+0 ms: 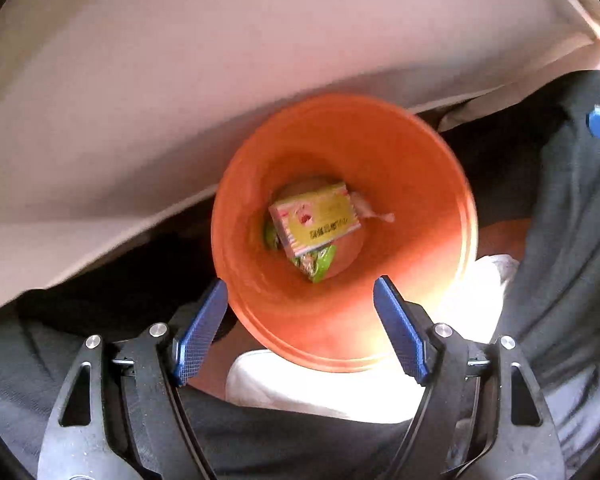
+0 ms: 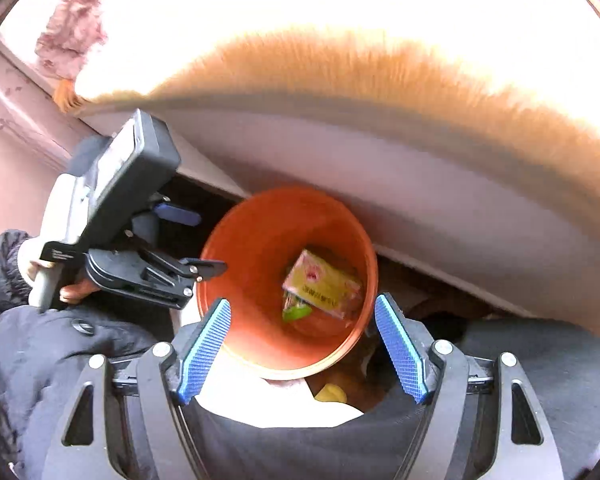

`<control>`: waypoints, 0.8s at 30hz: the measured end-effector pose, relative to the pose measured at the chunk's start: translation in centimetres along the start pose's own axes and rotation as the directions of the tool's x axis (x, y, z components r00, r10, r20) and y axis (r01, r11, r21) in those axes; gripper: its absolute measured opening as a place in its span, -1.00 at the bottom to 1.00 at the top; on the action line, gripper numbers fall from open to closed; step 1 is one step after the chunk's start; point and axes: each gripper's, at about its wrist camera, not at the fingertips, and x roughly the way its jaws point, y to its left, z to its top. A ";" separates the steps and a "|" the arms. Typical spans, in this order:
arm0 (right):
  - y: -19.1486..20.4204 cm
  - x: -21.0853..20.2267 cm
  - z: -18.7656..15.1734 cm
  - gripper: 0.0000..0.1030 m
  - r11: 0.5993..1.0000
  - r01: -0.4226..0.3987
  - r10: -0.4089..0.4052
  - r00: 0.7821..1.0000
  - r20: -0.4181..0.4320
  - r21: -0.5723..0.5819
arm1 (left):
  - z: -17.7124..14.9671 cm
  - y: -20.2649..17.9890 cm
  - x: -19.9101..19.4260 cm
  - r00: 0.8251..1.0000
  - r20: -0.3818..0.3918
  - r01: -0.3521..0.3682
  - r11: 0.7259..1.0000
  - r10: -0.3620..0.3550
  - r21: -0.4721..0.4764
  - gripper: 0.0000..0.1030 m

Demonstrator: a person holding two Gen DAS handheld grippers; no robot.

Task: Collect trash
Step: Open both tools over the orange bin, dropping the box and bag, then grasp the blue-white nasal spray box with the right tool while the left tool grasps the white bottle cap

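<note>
An orange bin stands on the floor beside the table; it also shows in the right wrist view. Inside lie a yellow box, a green wrapper and a bit of white paper. The box and wrapper also show in the right wrist view. My left gripper is open and empty above the bin's near rim; it also shows in the right wrist view. My right gripper is open and empty above the bin.
A white table edge curves past the bin's far side. The person's dark trousers and white shoes surround the bin. A wooden tabletop rim and a pinkish rag show in the right wrist view.
</note>
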 end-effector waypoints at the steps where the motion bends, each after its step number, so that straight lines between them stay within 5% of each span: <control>1: 0.1 -1.0 0.1 0.44 1.000 0.008 -0.008 1.000 0.022 -0.010 | -0.1 -0.1 -0.8 1.000 0.019 -0.005 1.000 0.005 0.010 0.43; 7: -0.3 -6.1 1.5 0.44 0.998 0.064 -0.062 0.985 0.164 -0.008 | -1.3 -1.6 -4.6 0.990 0.130 -0.052 0.997 0.044 0.055 0.43; 12: -2.7 -10.6 3.7 0.60 0.989 0.139 -0.145 0.942 0.303 0.043 | -2.0 -2.0 -9.0 0.961 0.269 -0.074 0.995 0.055 0.062 0.43; 15: -4.2 -12.6 5.4 0.89 0.964 0.247 -0.266 0.879 0.396 0.101 | -2.2 -1.3 -12.0 0.928 0.370 -0.070 0.997 0.054 0.030 0.44; 19: -6.1 -13.5 8.9 0.90 0.927 0.357 -0.365 0.798 0.480 0.111 | -2.0 0.3 -15.1 0.880 0.472 -0.041 0.999 0.049 -0.027 0.49; 24: -9.3 -11.6 13.9 0.90 0.923 0.381 -0.365 0.818 0.444 0.057 | -1.2 1.5 -16.8 0.851 0.522 -0.022 0.997 0.054 -0.068 0.50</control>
